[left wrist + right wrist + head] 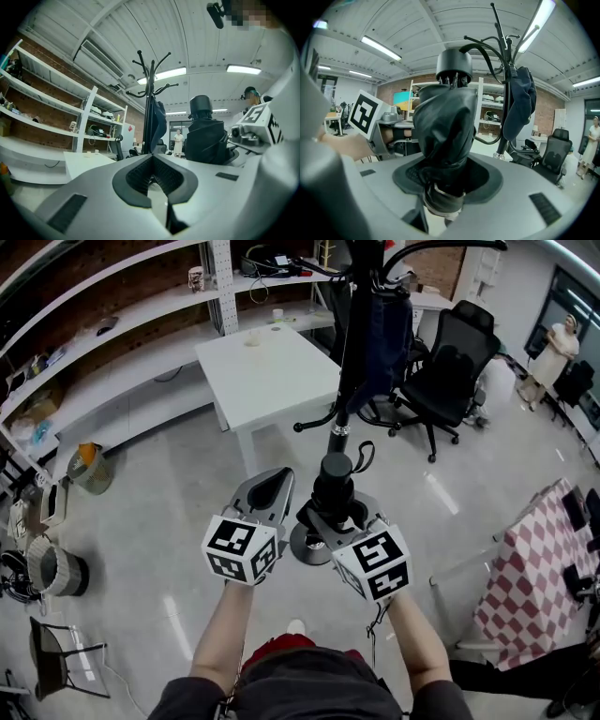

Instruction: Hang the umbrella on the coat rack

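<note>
Folded umbrella point(445, 126) clamped upright in the right gripper point(444, 190).
Its jaws close on the black umbrella's lower end. The left gripper point(152, 174), just beside it, has its jaws together on nothing. The coat rack point(149, 96) stands ahead of both.

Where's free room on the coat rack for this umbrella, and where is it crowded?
The coat rack has bare hooks on the white table side and bare upper prongs. The side toward the office chair is crowded: a dark garment hangs there. The right gripper holds the umbrella; the left gripper is shut and empty.
</note>
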